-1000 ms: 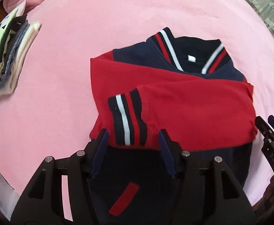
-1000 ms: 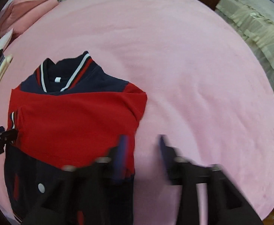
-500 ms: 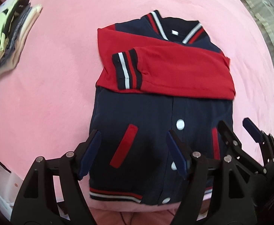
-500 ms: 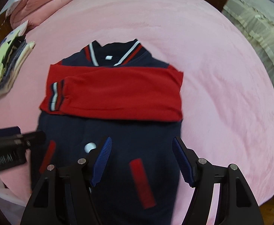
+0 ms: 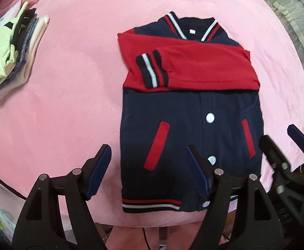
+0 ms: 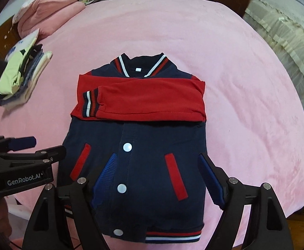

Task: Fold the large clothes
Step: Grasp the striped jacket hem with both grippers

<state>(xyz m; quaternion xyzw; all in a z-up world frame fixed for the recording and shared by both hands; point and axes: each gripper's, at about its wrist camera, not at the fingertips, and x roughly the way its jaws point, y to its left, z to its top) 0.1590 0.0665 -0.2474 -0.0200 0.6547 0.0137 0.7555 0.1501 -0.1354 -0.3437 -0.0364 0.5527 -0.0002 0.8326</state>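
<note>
The soft, limp varsity jacket [image 6: 135, 145] should fold from its striped hem [image 6: 172, 234], both the left tool [image 5: 147, 166] and right tool [image 6: 158, 179] having just been opening wide, nothing between them.

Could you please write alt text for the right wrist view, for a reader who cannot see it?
A navy jacket lies flat on a pink bedspread, both red sleeves folded across its chest. The right tool hovers open above its hem; folded clothes sit far left.
</note>
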